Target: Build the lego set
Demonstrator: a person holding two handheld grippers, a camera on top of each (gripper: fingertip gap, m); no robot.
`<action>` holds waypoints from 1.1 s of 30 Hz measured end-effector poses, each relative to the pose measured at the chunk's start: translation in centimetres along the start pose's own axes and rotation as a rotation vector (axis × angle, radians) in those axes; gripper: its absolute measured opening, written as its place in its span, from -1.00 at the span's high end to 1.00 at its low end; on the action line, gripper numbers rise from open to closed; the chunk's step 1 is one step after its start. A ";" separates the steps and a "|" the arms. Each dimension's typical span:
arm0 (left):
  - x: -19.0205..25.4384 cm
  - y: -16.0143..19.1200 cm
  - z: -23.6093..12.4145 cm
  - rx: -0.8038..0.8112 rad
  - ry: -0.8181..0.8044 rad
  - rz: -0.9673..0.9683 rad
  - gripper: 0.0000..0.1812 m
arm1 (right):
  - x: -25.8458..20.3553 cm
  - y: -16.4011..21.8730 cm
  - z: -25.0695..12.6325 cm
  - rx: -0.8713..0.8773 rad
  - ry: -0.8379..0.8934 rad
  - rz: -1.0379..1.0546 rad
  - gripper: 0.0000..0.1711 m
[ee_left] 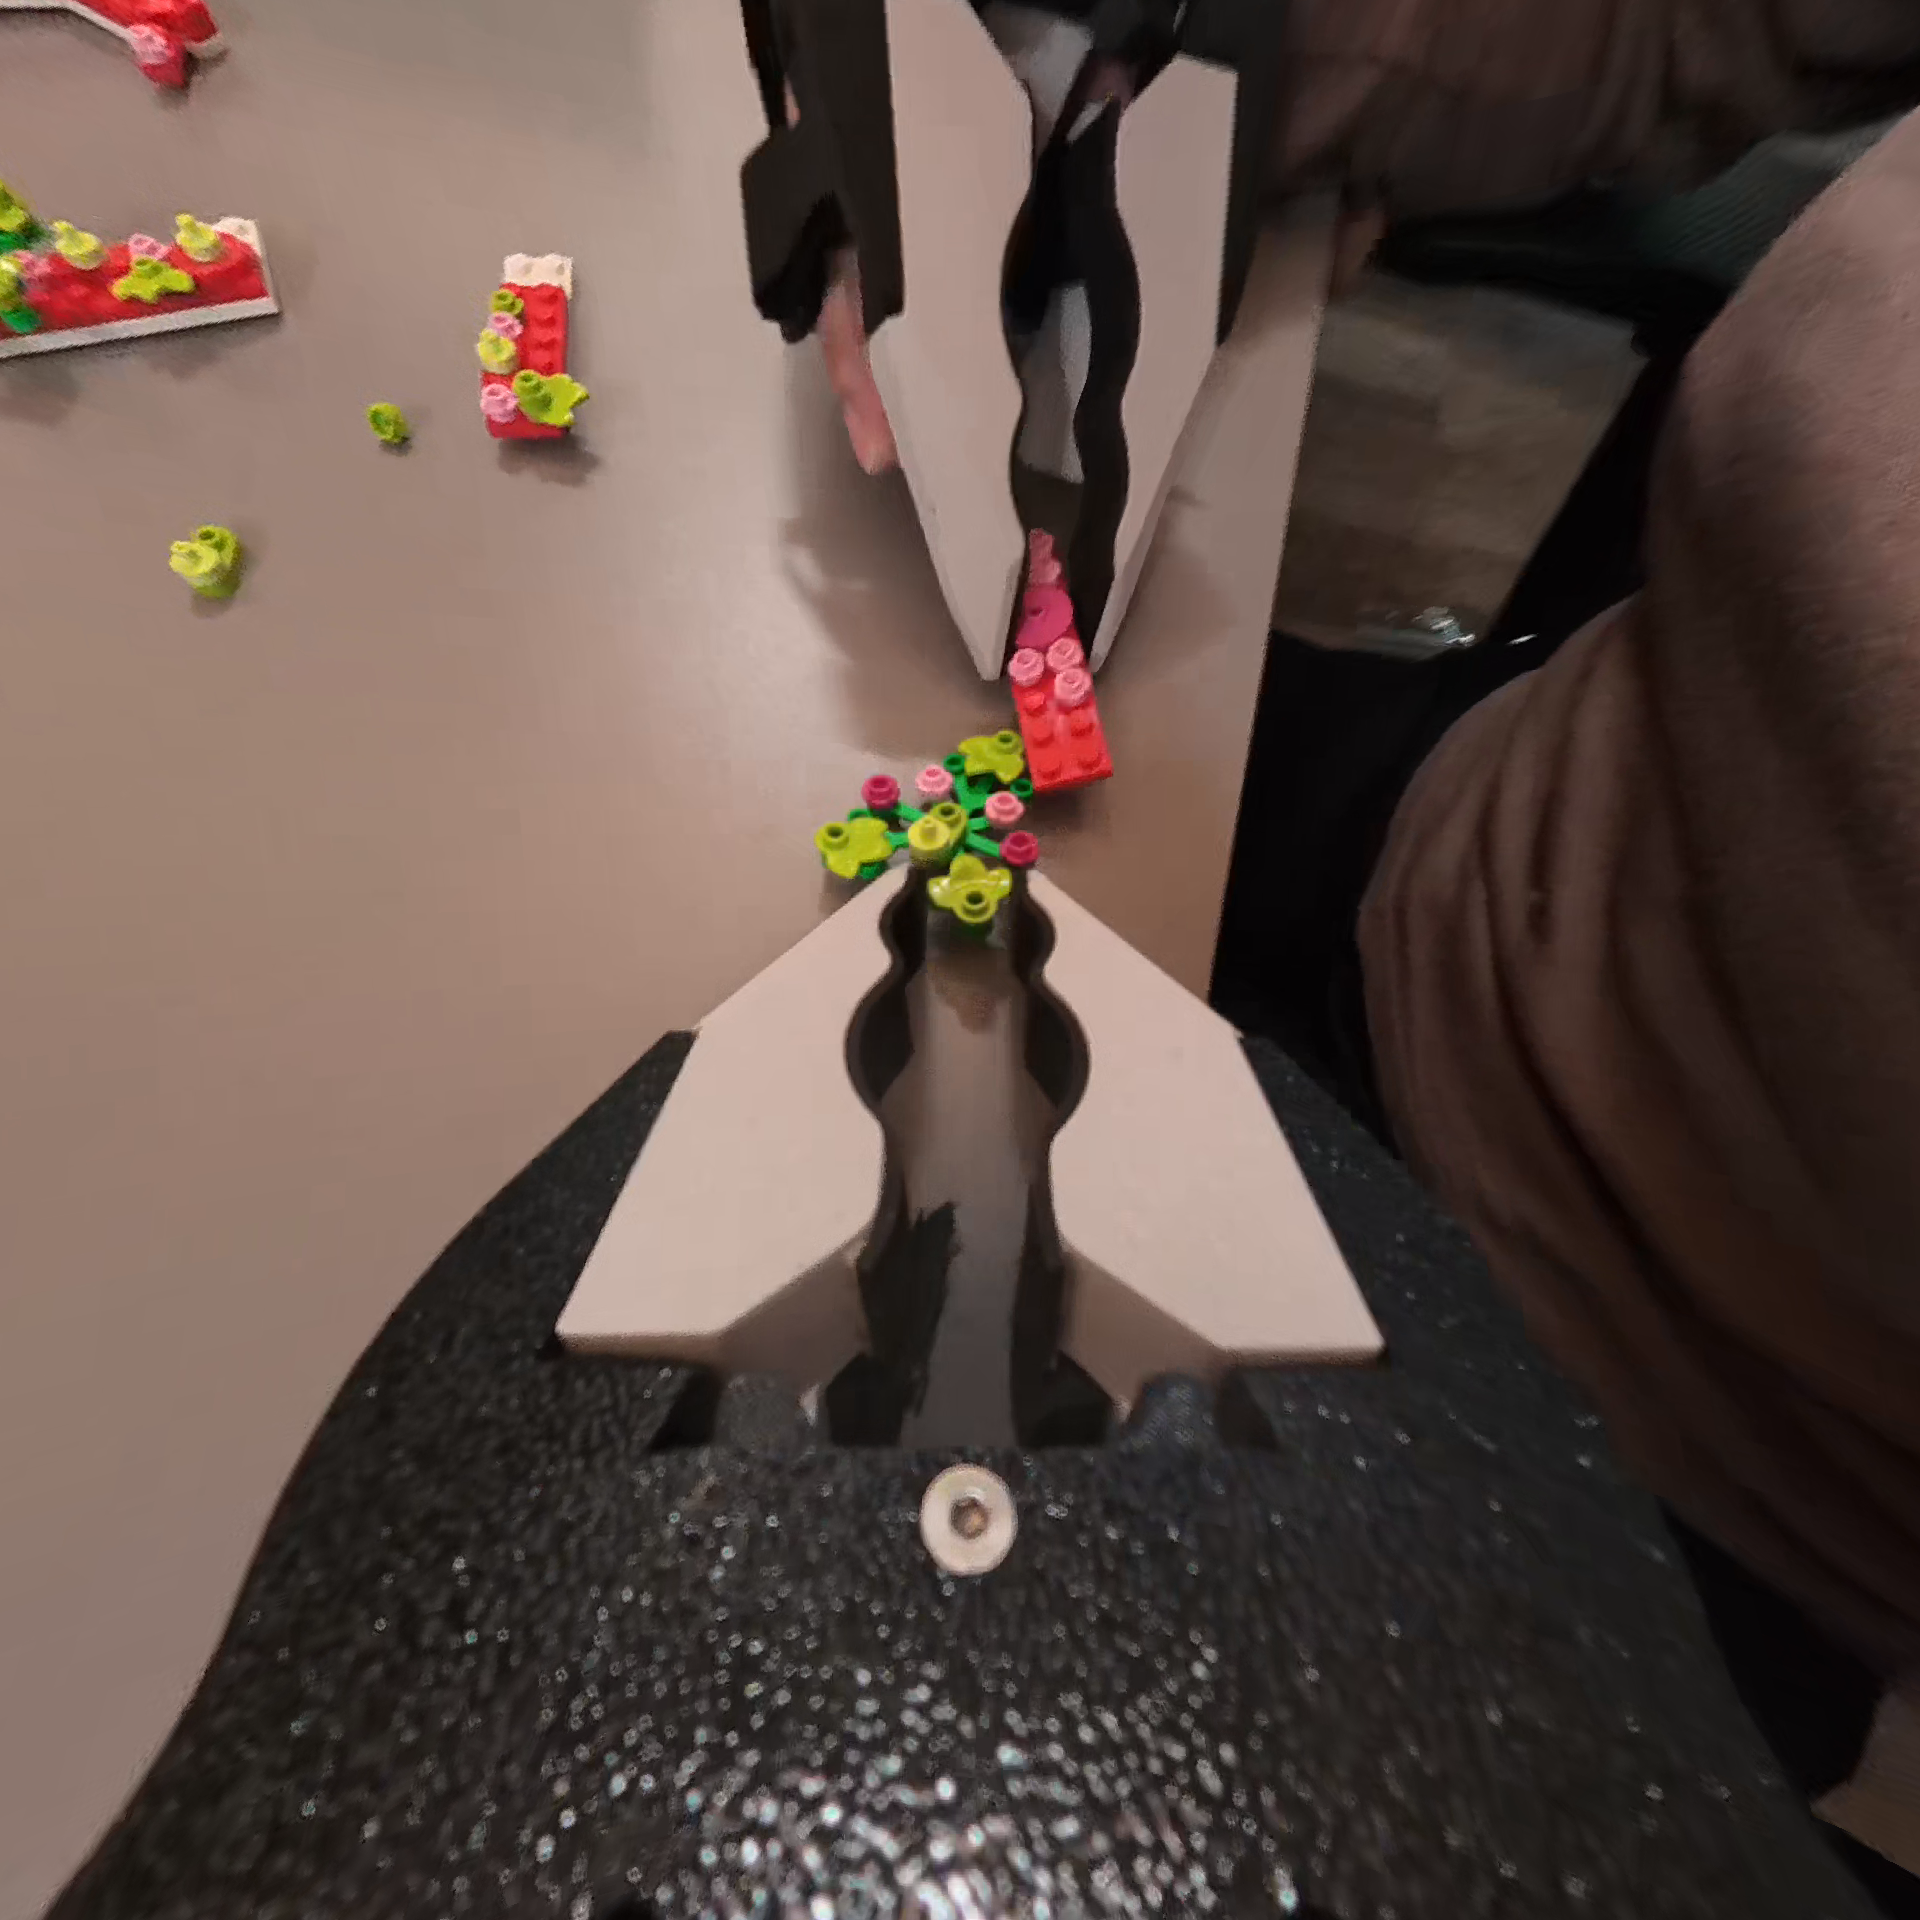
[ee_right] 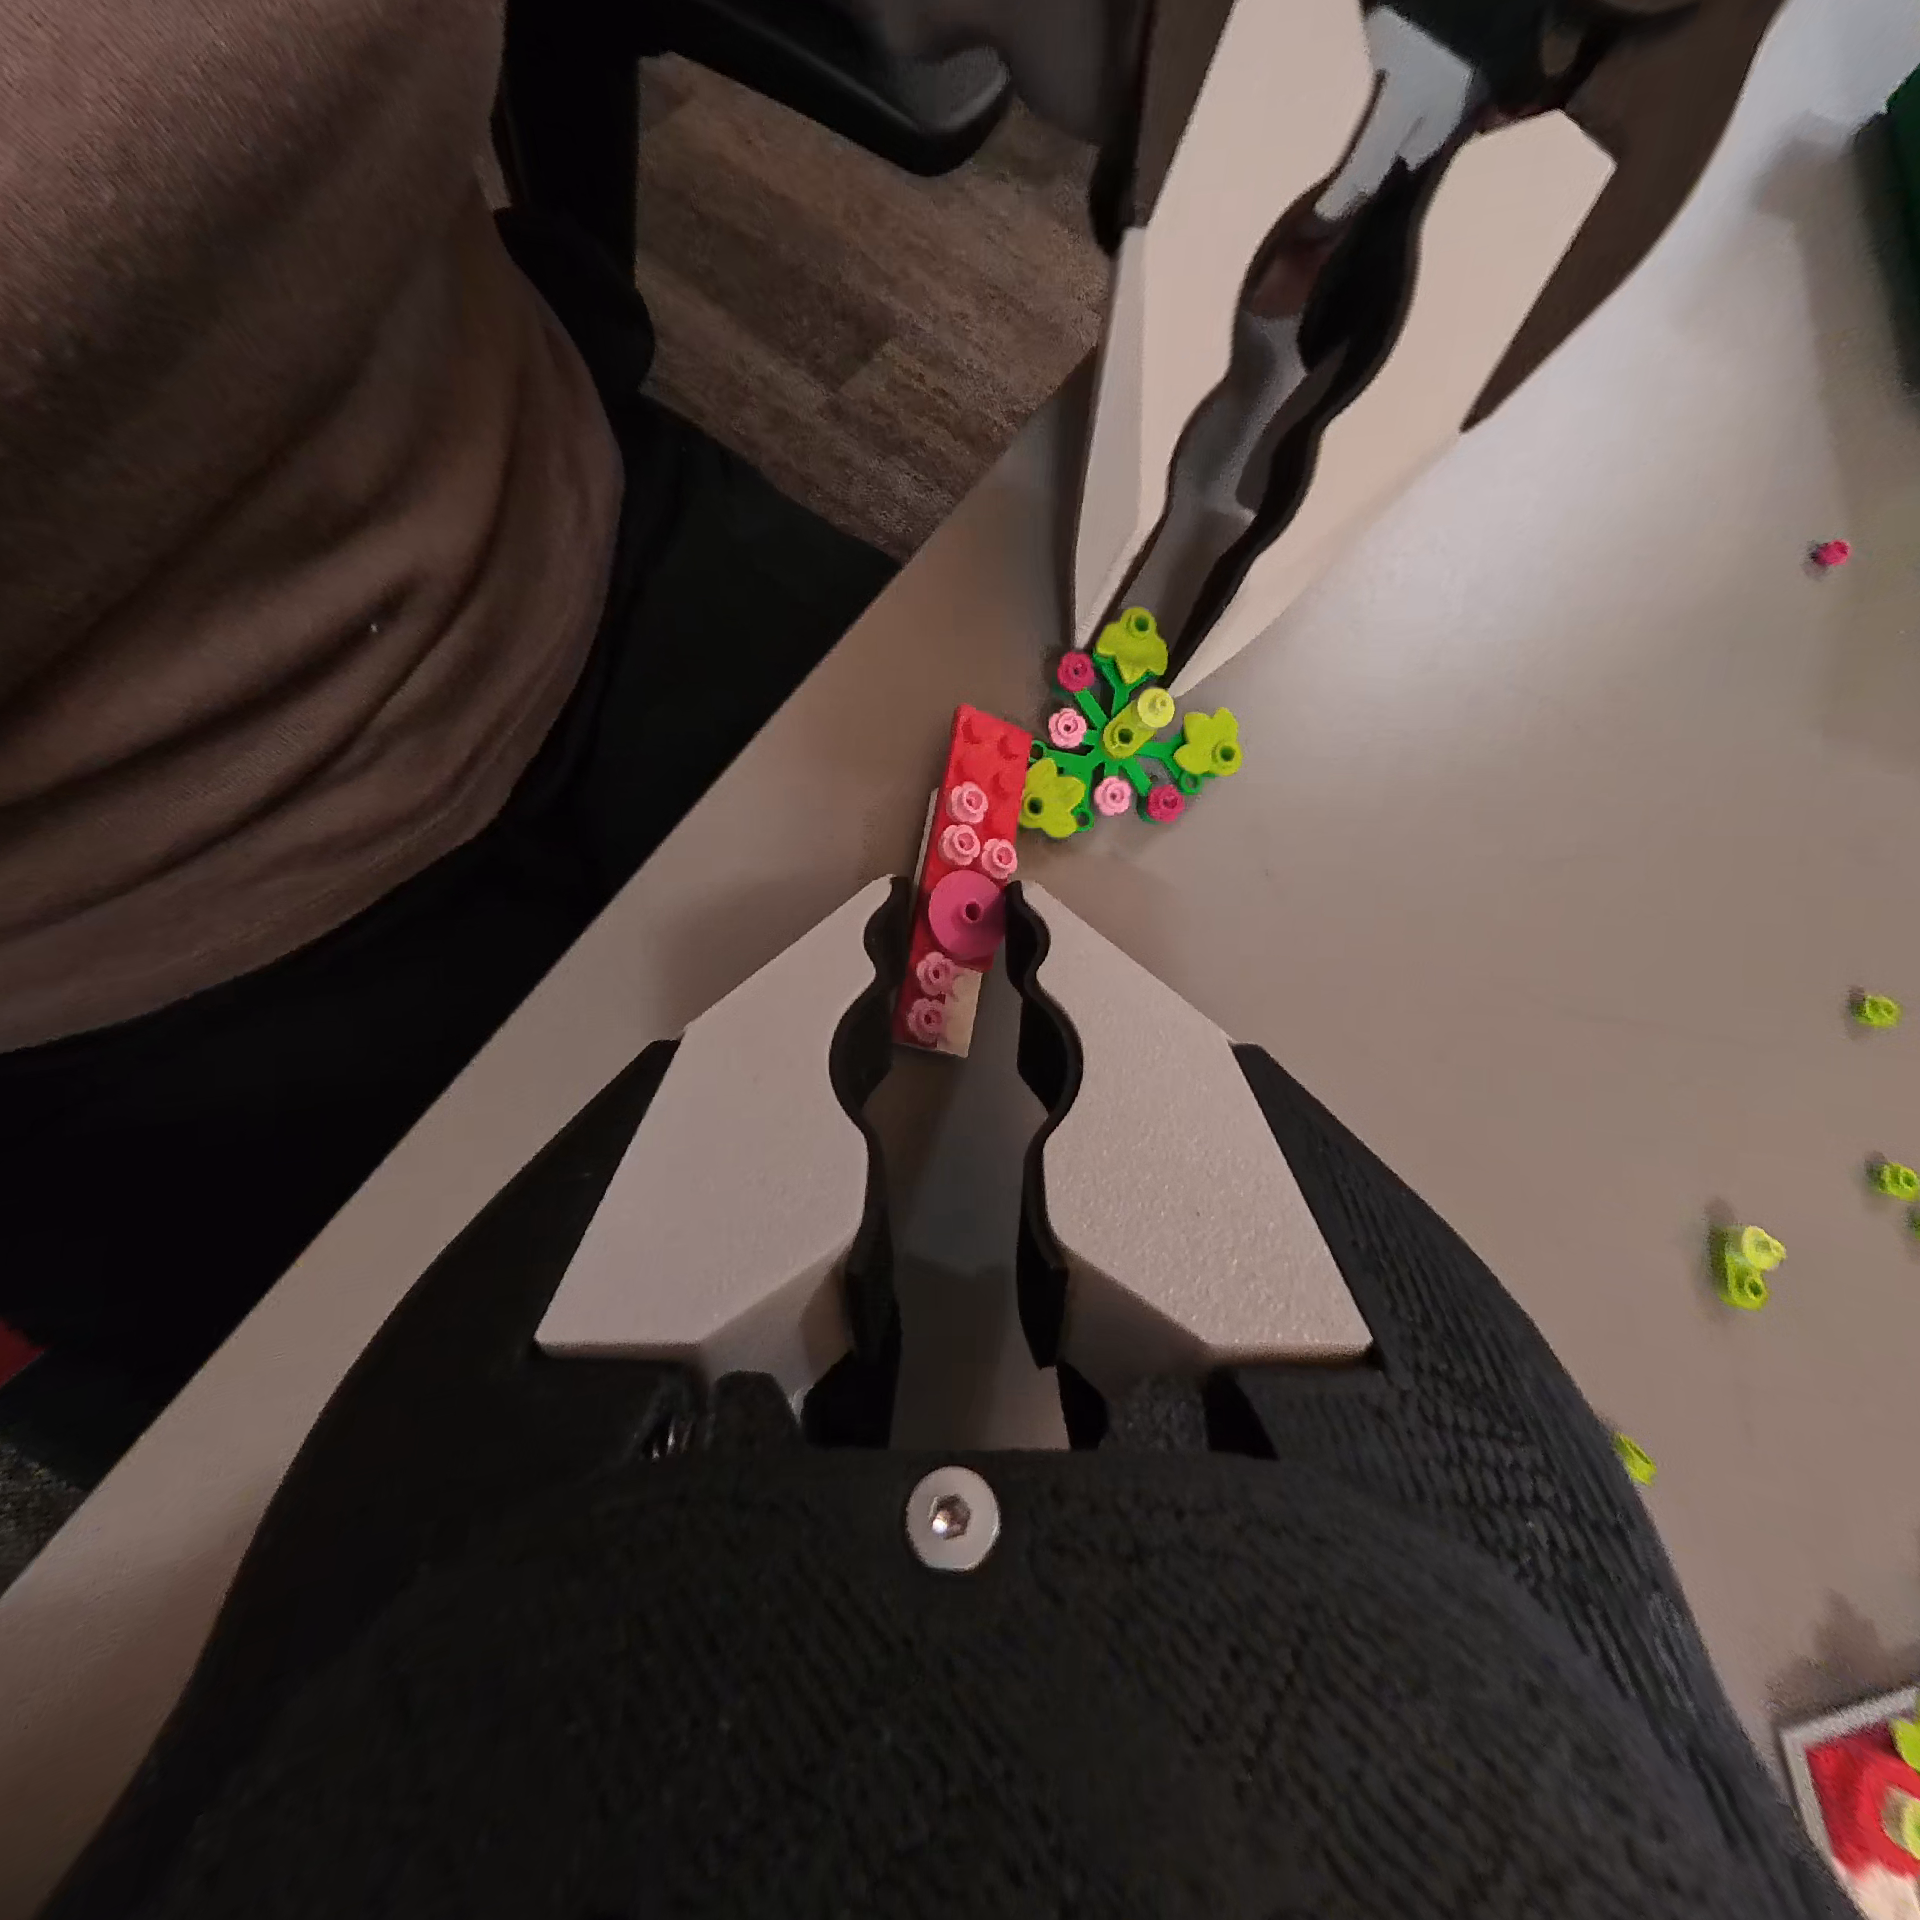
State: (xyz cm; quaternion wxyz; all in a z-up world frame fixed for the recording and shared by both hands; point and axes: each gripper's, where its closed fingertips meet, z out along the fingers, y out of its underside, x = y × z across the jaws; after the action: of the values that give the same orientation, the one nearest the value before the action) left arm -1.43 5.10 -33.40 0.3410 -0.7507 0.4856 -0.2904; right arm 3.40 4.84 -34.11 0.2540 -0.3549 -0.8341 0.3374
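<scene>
My left gripper is shut on one lime leaf of a green plant piece that carries lime leaves and pink flowers and sits low over the tan table. My right gripper is shut on a long red brick topped with pink flowers and a magenta round piece. The brick's free end touches a lime leaf of the plant piece. The two grippers face each other near the table edge; the right gripper and red brick show in the left wrist view, the left gripper in the right wrist view.
Red assemblies with flowers lie at the far left. Loose lime pieces are scattered on the table. The table edge runs close beside the grippers, with a person's brown-clothed torso just past it. About 6 cm separates my left fingertips from my right.
</scene>
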 end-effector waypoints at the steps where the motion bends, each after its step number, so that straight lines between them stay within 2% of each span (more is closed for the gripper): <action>1: 0.2 -0.1 -0.1 0.009 0.031 -0.019 0.84 | -0.2 -0.1 0.1 0.009 -0.006 -0.002 0.80; 11: 0.6 -2.0 -1.1 0.175 0.175 -0.131 0.85 | -0.4 -0.6 0.5 0.014 -0.010 -0.024 0.80; 20: 1.3 0.1 -0.1 0.018 0.203 -0.148 0.84 | -0.2 -0.7 0.7 0.028 -0.003 0.000 0.80; 33: 1.5 0.8 0.3 -0.124 0.235 -0.101 0.81 | -0.2 -0.8 0.8 0.023 -0.005 -0.006 0.80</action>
State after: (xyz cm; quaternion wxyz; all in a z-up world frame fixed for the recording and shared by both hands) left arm -1.11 3.56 -34.11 0.2196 -0.7548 0.5008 -0.3624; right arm 2.65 3.96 -34.07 0.2572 -0.3485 -0.8318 0.3472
